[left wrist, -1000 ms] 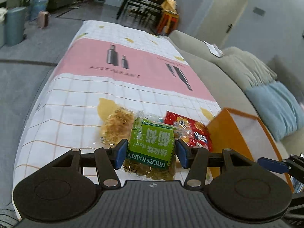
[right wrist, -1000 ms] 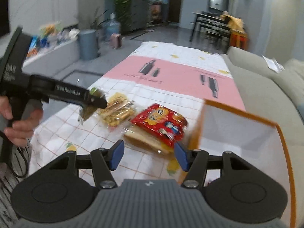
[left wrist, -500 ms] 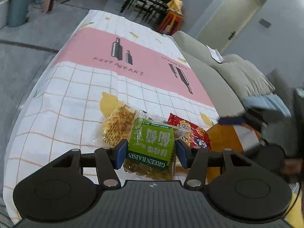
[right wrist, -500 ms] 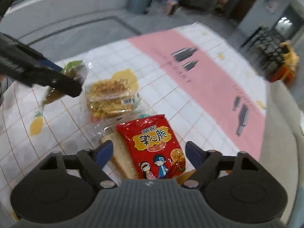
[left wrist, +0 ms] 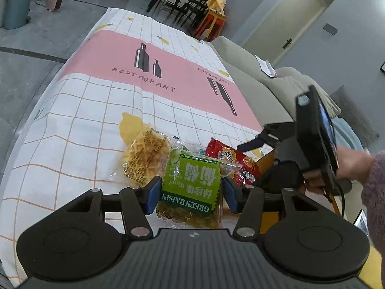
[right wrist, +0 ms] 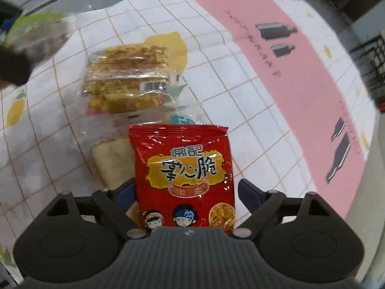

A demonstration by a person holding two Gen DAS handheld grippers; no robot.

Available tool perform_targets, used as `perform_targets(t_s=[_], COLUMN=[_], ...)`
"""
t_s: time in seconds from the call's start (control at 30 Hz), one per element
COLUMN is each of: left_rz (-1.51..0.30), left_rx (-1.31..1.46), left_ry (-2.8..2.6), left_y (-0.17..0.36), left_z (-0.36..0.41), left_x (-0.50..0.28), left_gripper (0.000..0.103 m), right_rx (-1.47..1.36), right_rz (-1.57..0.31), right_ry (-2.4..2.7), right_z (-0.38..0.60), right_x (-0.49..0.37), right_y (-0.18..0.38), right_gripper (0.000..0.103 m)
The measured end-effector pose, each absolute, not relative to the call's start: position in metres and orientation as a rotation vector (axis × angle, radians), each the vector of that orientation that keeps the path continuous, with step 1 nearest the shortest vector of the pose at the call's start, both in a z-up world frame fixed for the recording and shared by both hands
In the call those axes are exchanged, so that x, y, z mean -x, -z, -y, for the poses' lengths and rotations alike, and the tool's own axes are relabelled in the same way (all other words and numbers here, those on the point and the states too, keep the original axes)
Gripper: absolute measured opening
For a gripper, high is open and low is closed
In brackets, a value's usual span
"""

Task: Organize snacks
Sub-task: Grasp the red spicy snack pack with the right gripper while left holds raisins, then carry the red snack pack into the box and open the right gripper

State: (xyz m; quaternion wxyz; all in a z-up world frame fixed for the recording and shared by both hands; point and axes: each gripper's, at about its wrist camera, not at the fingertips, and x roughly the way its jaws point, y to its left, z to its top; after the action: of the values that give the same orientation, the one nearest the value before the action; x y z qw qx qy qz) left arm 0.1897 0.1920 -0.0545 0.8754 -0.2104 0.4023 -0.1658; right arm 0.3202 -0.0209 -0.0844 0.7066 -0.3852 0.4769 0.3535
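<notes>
Left gripper [left wrist: 191,193]: your blue pads sit against both side edges of the raisin bag [left wrist: 191,187], pinching it above the tablecloth [left wrist: 96,120]. Risk: the film is slick and the hold is narrow, so a quick swing could let the bag twist or slide out.

Right gripper [right wrist: 185,192]: spread, with the red snack packet [right wrist: 182,175] lying between the fingers. The left pad looks close to the packet's edge; the right pad stands apart from it. Risk: if you close now off-centre, you may catch only the crimped seam and the packet will droop or drop.

Bread slice in clear wrap [right wrist: 113,161]: partly under the red packet, just beside your left pad. Risk: closing could snag its wrap and drag it along.

Yellow crisps bag [right wrist: 127,77]: farther off on the cloth, untouched.

Orange box [left wrist: 266,159]: only a corner shows in the left view, behind the right-hand tool. Risk: your two tools are close together near it; moving both at once could knock them.
</notes>
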Motion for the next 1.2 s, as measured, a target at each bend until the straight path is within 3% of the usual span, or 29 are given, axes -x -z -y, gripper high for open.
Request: perform_targets(t_s=[0.13,0.17,0.23,0.33,0.53,0.7,0.97,1.2], left_rz=[-0.836,-0.835,-0.833,-0.822,-0.811,-0.794,-0.801,-0.802], left_rx=[0.439,0.439,0.435,0.433,0.416,0.395,0.372,0.318], left_ry=[0.355,0.355,0.357,0.360,0.366,0.410,0.430,0.433], left_y=[0.054,0.053,0.053,0.051,0.050,0.046,0.045,0.042], left_z=[-0.192,-0.192,-0.193,-0.194,-0.191,-0.186,-0.174,-0.164], left_x=[-0.190,-0.190,-0.188,-0.186,-0.185,-0.179,-0.177,-0.172], left_gripper=[0.062,0.062,0.062,0.062,0.062,0.062,0.062,0.062], right_rx=[0.756,0.716,0.657,0.734,0.674,0.416,0.017,-0.162], right_rz=[-1.179,-1.214,-1.220,-1.117,-1.078,-0.996,-0.709,-0.817], right_ry=[-0.772,-0.759,-0.779,-0.790,-0.787,-0.754,-0.621,-0.427], right_z=[0.026,0.027,0.030,0.030,0.041,0.072,0.153,0.217], right_x=[-0.342,-0.347,-0.347,-0.332,-0.316,-0.311,-0.248,-0.219], right_y=[0.090,0.090,0.086,0.081,0.063,0.027,-0.061,-0.054], right_gripper=[0.092,0.083,0.074,0.072,0.072,0.072,0.072,0.072])
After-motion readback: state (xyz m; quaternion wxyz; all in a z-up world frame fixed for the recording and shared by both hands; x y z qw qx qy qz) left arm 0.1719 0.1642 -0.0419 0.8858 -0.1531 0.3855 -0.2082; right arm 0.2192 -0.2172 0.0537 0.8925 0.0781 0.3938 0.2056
